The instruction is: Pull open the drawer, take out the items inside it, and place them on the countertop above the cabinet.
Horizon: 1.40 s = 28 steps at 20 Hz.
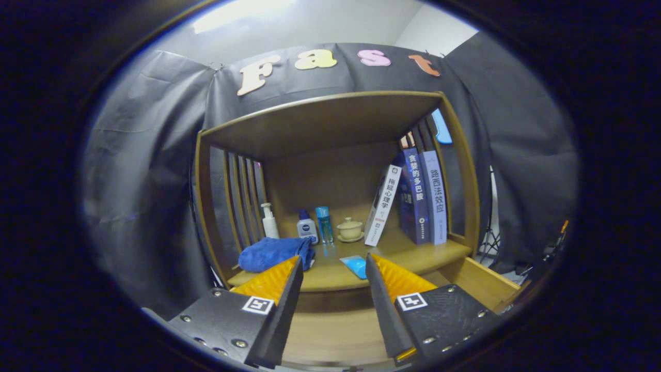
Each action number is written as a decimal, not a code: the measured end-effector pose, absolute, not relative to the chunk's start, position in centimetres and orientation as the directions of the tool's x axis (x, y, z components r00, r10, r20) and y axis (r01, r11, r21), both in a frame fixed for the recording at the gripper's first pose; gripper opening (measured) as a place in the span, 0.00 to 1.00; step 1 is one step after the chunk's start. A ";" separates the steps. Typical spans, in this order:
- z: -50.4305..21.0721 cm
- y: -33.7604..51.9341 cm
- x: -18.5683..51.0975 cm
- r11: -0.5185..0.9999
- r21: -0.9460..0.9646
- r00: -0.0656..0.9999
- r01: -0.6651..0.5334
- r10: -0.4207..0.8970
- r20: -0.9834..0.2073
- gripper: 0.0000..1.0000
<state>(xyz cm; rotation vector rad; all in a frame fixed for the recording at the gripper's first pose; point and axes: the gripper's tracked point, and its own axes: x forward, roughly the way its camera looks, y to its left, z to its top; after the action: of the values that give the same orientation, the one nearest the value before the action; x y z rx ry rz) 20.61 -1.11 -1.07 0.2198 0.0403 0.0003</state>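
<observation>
While the gripper (333, 257) hangs with its fingers spread and nothing between them, I read this as the pause between one delivery and the next reach. The drawer (483, 281) stands pulled out beneath the fingers, its side wall off past the right finger and its wooden floor showing in the gap between them. The countertop (408, 253) lies just ahead of the tips.

A crumpled blue cloth (273, 254) sits on the counter's front edge, just beyond the left fingertip. A flat blue packet (355, 264) lies beside the right fingertip, also at the edge. Further back stand a pump bottle (268, 221), a small white-and-blue bottle (307, 227), a clear blue bottle (324, 223), a lidded cup on its saucer (350, 229) and a row of books (413, 201).

The strip of drawer floor I can see looks bare, but the fingers hide most of it, so I cannot tell whether anything is left inside. I would tip the tool downward and look along the whole drawer before reaching. I would keep the fingers wide on the way down, clear of the counter's lip and the packet. Anything found should go on open wood behind the cloth, not on the crowded edge.
</observation>
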 end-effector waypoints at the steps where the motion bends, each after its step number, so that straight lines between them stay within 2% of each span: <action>1: -1.5 -1.5 22.0 0.974 0.226 0.998 0.001 0.012 -0.055 0.72; 7: -5.8 -1.3 29.9 0.965 0.252 0.975 -0.067 0.117 -0.190 0.72; 9: -7.3 -1.2 31.5 0.967 0.248 0.962 -0.060 0.122 -0.243 0.72; 14: -7.8 -2.9 33.1 0.975 0.223 0.967 -0.027 0.082 -0.242 0.72; 20: -11.8 -4.2 34.6 0.980 0.199 0.920 -0.006 0.083 -0.383 0.72; 25: -11.9 -4.2 33.9 0.988 0.152 0.915 -0.010 0.070 -0.397 0.37; 28: -11.7 -3.9 32.3 0.993 0.115 0.908 -0.002 0.049 -0.415 0.37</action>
<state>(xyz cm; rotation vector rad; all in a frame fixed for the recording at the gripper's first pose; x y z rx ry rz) 32.26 -3.90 -11.73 0.1129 0.4311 0.0264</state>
